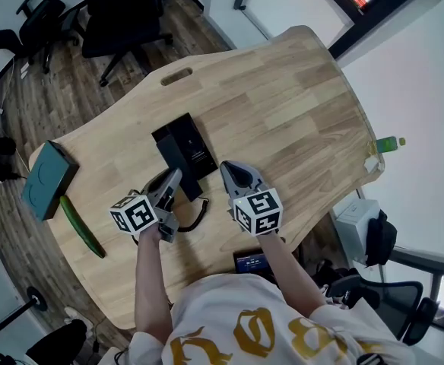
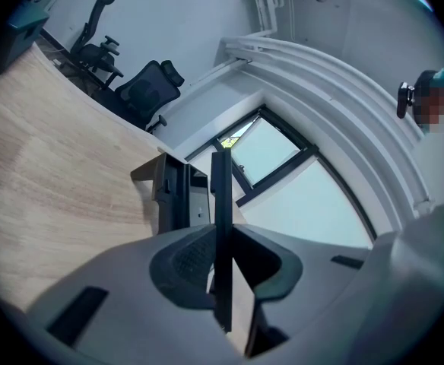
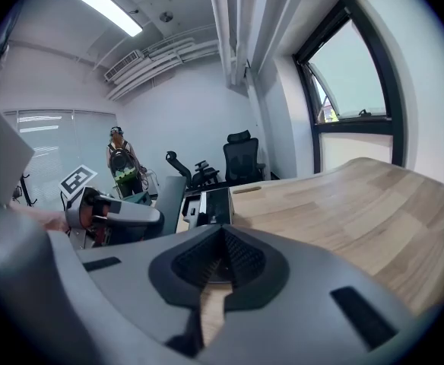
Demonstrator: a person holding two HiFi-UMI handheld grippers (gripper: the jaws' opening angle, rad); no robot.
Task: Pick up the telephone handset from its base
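Observation:
The black telephone base [image 1: 188,139] lies on the wooden table [image 1: 283,105]. My left gripper [image 1: 173,181] is shut on the black handset [image 1: 178,166], which is held just off the base's near-left side. A coiled cord [image 1: 198,222] hangs from it towards the table. In the left gripper view the handset [image 2: 220,226] stands edge-on between the pads of the left gripper [image 2: 222,268], with the base [image 2: 175,196] beyond. My right gripper [image 1: 231,169] hovers to the right of the phone, shut and holding nothing. The right gripper [image 3: 220,261] view shows the base [image 3: 214,204] and handset [image 3: 169,198] ahead.
A teal box [image 1: 49,179] and a green stick-like object [image 1: 82,225] lie at the table's left edge. A small dark device [image 1: 250,262] sits at the near edge and a green bottle [image 1: 385,144] at the right edge. Office chairs [image 1: 123,21] stand beyond the table.

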